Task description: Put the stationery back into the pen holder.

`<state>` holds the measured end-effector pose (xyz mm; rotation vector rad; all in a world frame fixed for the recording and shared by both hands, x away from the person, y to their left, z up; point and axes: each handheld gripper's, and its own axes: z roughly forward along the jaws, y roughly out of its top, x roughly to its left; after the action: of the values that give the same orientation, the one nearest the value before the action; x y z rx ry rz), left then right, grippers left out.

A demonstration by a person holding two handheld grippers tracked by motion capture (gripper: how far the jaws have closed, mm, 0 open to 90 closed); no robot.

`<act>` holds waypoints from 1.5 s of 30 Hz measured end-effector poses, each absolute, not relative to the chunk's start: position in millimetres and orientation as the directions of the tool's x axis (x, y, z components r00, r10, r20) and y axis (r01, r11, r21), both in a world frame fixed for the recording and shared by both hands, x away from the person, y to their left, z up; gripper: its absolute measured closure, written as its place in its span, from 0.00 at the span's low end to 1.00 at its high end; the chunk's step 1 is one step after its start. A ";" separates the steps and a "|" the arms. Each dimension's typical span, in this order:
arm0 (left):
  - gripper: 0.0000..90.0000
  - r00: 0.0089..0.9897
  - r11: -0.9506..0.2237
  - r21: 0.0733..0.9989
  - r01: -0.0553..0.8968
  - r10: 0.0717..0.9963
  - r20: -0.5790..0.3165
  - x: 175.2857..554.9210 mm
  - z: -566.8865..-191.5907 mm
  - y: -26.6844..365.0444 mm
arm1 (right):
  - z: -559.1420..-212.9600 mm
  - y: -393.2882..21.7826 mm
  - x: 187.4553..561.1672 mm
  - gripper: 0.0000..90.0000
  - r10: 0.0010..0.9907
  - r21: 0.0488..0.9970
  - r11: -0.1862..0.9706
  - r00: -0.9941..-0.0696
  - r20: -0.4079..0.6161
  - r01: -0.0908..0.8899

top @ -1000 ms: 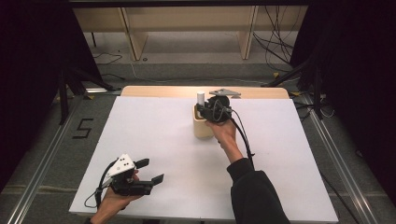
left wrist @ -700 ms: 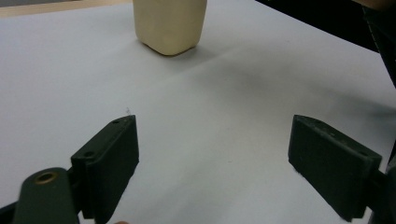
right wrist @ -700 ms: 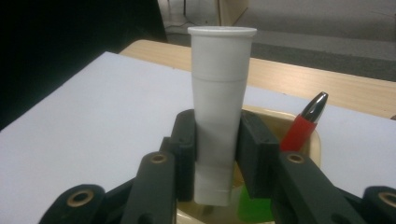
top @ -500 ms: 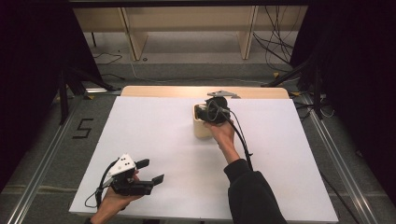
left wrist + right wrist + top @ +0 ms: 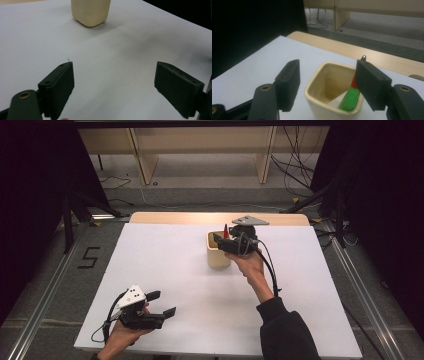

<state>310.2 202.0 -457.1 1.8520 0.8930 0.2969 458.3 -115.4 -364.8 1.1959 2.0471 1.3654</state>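
Note:
A cream square cup [image 5: 218, 256] stands at the middle back of the white table [image 5: 165, 265]. Inside it lean a green-capped marker [image 5: 349, 99], a red one [image 5: 353, 82] and a white piece [image 5: 334, 103]. My right gripper [image 5: 219, 241] hovers just over the cup's near right rim [image 5: 332, 100]. Its jaws have just been opening and stand open around empty air [image 5: 327, 72]. My left gripper [image 5: 162, 303] rests low at the table's front left, open and holding nothing [image 5: 113, 75], pointing toward the cup [image 5: 90, 11].
A wooden strip [image 5: 200, 218] runs along the table's far edge. Beyond it are wooden shelf legs [image 5: 145, 165] and cables on the floor. Dark stands flank the table on both sides.
A white marker that stood up out of the cup in my right gripper has dropped inside. The right jaws opened and the hand drew back and up a little. The left hand stayed put.

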 end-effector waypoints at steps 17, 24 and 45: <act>0.18 0.697 -0.188 0.873 0.450 0.686 -0.211 311.5 -457.3 202.6 | -378.0 -148.5 408.2 0.35 0.758 0.896 0.177 -0.637 0.140 0.408; 0.18 0.704 -0.180 0.879 0.442 0.677 -0.215 310.0 -456.2 203.4 | -383.9 -153.9 388.9 0.33 0.736 0.898 0.182 -0.661 0.146 0.401; 0.18 0.709 -0.177 0.878 0.445 0.669 -0.225 310.0 -456.7 203.2 | -408.7 -180.0 344.4 0.30 0.707 0.900 0.187 -0.690 0.154 0.394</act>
<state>310.0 203.2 -456.7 1.8166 0.8766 0.2538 344.4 -180.0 -408.7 1.0460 2.1717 1.5033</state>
